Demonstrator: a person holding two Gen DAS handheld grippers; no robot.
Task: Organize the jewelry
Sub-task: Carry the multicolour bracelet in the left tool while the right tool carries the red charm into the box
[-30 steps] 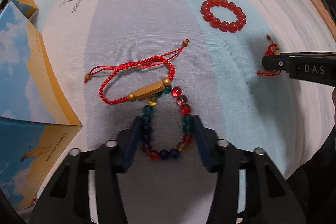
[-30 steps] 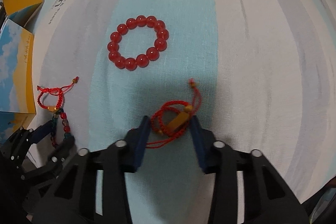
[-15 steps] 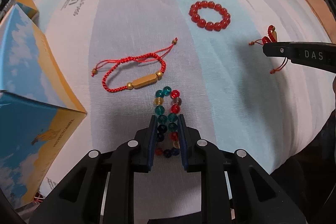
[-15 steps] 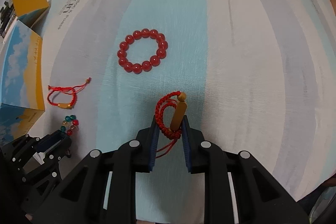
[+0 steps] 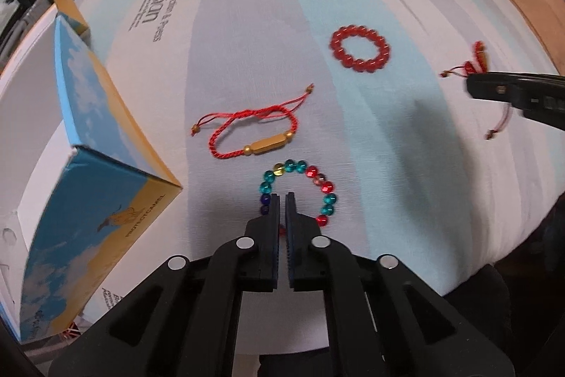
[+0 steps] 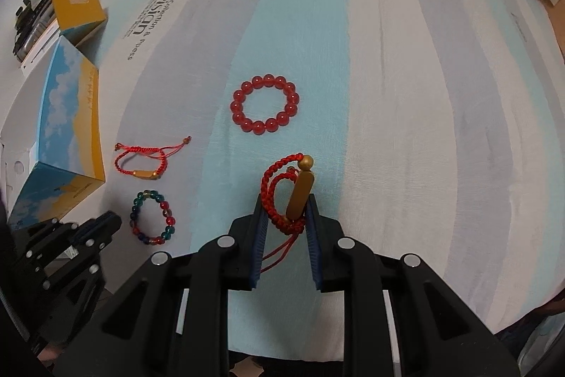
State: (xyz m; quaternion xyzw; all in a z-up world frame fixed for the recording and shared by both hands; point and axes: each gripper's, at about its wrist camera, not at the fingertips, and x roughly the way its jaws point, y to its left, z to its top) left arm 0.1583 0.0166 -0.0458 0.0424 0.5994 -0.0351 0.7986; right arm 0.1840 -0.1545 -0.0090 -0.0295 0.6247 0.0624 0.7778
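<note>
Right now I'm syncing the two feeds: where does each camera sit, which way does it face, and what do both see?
Left wrist: sits on the left claw, faces steeply down at the bedsheet and multicolour bracelet; its own fingers show, the right claw at right edge.
Right wrist: sits on the right claw, faces down; its fingers pinch a red cord bracelet; left claw shows lower left.
Shared: the red bead bracelet, blue-yellow box.

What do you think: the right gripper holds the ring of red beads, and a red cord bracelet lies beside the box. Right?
The right wrist view shows the right gripper holding a red cord bracelet with a gold bar; the ring of red beads lies on the sheet. Another cord bracelet does lie beside the box.
</note>
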